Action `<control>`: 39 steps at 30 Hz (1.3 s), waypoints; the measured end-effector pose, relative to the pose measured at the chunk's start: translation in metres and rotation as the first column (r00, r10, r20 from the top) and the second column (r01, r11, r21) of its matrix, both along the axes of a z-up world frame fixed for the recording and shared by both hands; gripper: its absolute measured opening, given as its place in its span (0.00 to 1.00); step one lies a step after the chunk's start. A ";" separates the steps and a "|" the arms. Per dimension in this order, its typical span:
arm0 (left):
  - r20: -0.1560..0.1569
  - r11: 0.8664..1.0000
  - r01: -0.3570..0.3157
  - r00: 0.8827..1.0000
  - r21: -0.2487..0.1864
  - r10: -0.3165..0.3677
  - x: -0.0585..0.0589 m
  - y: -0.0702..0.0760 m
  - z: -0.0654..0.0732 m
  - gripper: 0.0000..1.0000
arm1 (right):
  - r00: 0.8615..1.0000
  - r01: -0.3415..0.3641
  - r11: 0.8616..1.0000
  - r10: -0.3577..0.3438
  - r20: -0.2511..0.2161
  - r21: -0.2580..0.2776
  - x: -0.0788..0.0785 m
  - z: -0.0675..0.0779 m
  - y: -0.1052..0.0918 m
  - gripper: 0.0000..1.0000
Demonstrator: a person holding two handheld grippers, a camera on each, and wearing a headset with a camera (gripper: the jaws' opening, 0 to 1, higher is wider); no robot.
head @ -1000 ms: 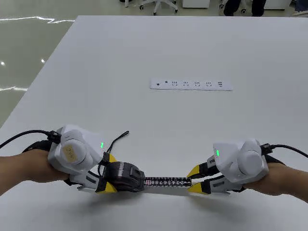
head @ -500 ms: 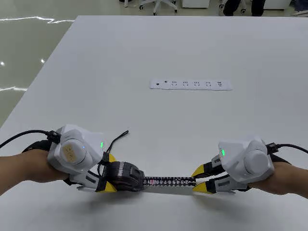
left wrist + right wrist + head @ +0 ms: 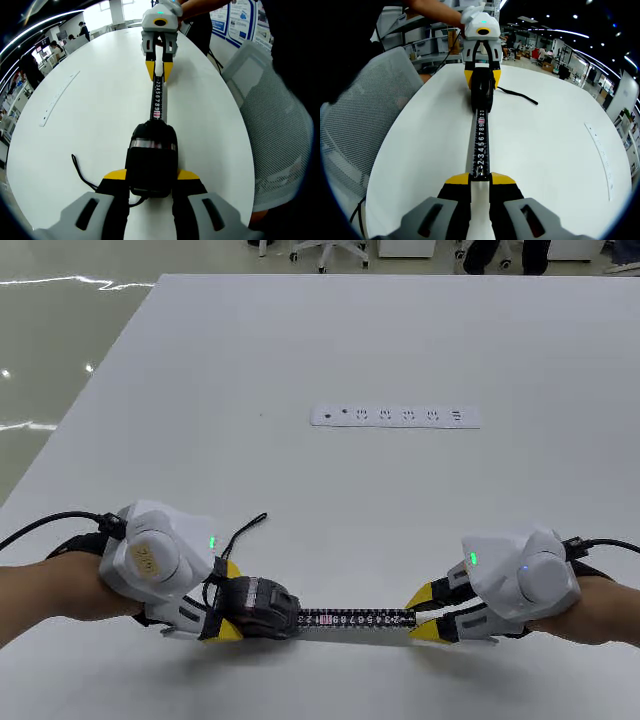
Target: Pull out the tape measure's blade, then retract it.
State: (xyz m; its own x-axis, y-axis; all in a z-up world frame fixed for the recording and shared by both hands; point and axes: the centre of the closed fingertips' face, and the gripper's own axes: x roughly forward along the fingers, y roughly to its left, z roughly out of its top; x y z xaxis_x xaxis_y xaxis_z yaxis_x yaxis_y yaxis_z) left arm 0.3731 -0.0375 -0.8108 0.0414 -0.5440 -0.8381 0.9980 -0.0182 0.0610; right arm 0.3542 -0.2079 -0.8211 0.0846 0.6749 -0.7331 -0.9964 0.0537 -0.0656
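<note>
A black tape measure case (image 3: 258, 606) lies on the white table (image 3: 350, 500) near its front edge, and my left gripper (image 3: 222, 600) is shut on it. The left gripper view has the same case (image 3: 151, 159) between my yellow fingertips (image 3: 116, 174). From the case a black blade with white numerals (image 3: 356, 619) runs right to my right gripper (image 3: 421, 612), which is shut on the blade's end. In the right gripper view the blade (image 3: 481, 145) stretches from my right gripper (image 3: 480, 177) to the case (image 3: 482, 90). A black wrist strap (image 3: 245, 528) trails off the case.
A white power strip (image 3: 395, 417) lies flat at the table's middle, beyond both grippers. The table's left edge drops to a glossy floor (image 3: 50, 350). Office chairs stand past the far edge. A grey mesh chair (image 3: 365, 115) is beside the table's near edge.
My right gripper has moved to the right with the blade's end, so more of the blade is out of the case. The left gripper and the case have stayed put.
</note>
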 end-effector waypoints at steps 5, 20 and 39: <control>0.001 1.000 0.000 1.000 0.001 0.000 0.000 0.000 0.000 0.27 | 1.000 0.000 1.000 0.000 0.002 -0.005 0.000 0.000 -0.005 0.12; 0.000 1.000 -0.005 1.000 -0.002 0.005 0.001 -0.001 0.000 0.27 | 1.000 0.000 1.000 0.000 0.006 -0.017 0.002 -0.001 -0.015 0.12; 0.003 1.000 -0.008 1.000 -0.003 0.008 0.000 -0.003 -0.001 0.27 | 1.000 0.003 1.000 -0.003 0.006 -0.026 0.001 -0.002 -0.026 0.12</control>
State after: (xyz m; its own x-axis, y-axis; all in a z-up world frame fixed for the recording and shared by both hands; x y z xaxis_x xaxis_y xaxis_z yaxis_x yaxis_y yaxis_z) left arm 0.3734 -0.0401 -0.8117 0.0480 -0.5462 -0.8363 0.9979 -0.0105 0.0641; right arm 0.3547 -0.2337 -0.8228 0.0913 0.6552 -0.7499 -0.9958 0.0552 -0.0731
